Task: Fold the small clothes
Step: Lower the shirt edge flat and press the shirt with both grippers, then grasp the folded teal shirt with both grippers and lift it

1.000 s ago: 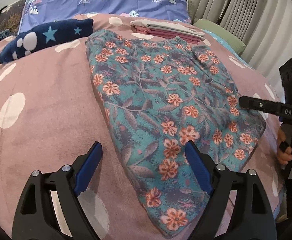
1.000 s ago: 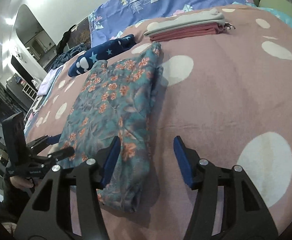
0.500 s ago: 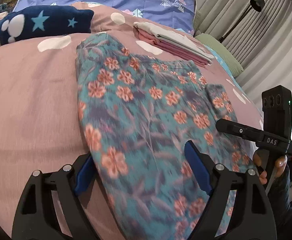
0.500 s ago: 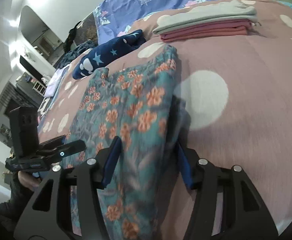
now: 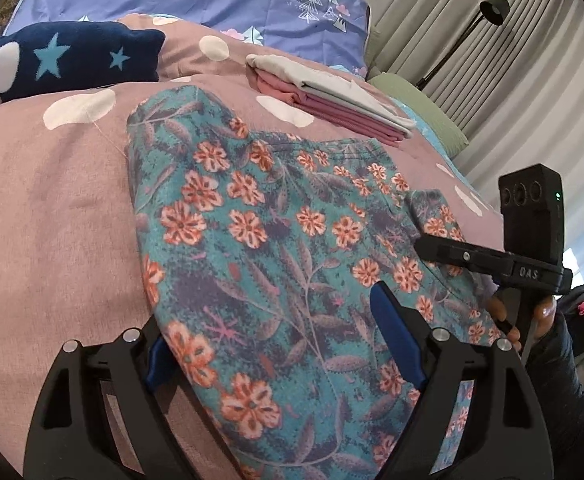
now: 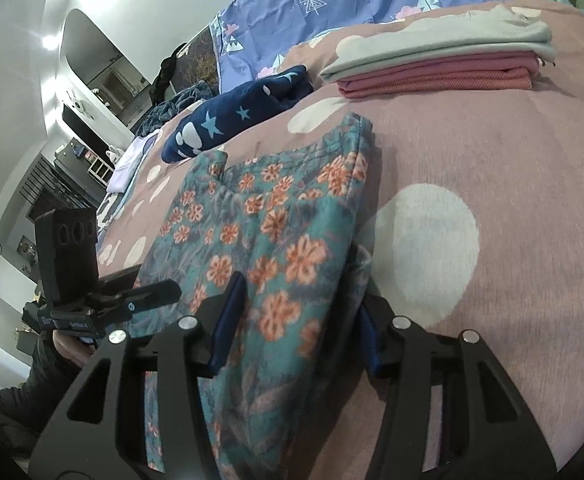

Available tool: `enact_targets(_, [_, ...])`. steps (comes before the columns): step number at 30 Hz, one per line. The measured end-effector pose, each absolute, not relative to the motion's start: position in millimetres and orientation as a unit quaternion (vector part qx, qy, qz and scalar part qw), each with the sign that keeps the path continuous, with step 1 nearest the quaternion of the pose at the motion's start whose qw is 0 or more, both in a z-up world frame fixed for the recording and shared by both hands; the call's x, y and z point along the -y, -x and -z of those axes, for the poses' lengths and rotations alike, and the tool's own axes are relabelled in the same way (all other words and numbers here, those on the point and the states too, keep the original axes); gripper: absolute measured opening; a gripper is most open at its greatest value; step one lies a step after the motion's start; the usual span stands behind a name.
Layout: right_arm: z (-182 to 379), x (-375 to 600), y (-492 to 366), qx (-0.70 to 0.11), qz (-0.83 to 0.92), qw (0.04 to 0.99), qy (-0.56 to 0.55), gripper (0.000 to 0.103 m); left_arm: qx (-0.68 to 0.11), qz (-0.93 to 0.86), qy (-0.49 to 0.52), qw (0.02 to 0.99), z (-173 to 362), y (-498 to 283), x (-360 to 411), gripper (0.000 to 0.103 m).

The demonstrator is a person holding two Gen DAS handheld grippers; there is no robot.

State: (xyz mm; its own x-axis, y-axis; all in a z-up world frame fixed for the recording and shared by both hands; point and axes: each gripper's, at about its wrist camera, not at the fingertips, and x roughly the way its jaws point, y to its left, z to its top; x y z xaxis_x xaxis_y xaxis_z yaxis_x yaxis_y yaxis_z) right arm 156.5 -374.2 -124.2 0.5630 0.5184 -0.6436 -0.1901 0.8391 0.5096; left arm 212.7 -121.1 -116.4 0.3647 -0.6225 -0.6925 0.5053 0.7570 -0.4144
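from the left wrist we see our left gripper [image 5: 276,336] spread wide astride the teal garment with orange flowers [image 5: 276,248], its near end cut off. from the right wrist, our right gripper [image 6: 297,320] gapes likewise over that garment's edge on the dotted pink bedspread [image 6: 491,152].

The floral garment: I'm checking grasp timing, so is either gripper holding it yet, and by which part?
Neither grips yet. The left gripper straddles the floral garment at its left edge, the right gripper its right edge, both open.
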Motion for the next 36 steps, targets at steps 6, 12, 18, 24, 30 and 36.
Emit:
enact_targets(6, [123.6, 374.6, -143.1, -0.424, -0.218, 0.862, -0.17, 0.051, -0.445, 0.348, 0.077, 0.822, 117.7, -211.2, 114.3, 0.085])
enact_targets(12, [126.2, 370.3, -159.8, -0.443, -0.224, 0.853, -0.16, 0.053, -0.45, 0.356, 0.072, 0.816, 117.8, -215.2, 114.2, 0.086])
enact_targets(18, [127.8, 369.8, -180.6, -0.44, -0.23, 0.85, -0.175, 0.051, -0.452, 0.371, 0.057, 0.809, 117.4, -228.5, 122.9, 0.086])
enact_targets(24, [127.3, 367.8, -190.1, -0.438, -0.245, 0.848, -0.173, 0.049, -0.452, 0.386, 0.045, 0.803, 117.4, -239.1, 131.9, 0.086])
enact_targets(30, [111.3, 353.7, -177.3, -0.432, -0.205, 0.864, -0.158, 0.017, -0.44, 0.364, 0.03, 0.82, 109.7, -232.2, 126.6, 0.043])
enact_targets(36, [57.1, 332.2, -139.0, -0.358, -0.196, 0.906, -0.116, 0.015, -0.38, 0.368, 0.002, 0.849, 66.0, -204.0, 123.0, 0.016])
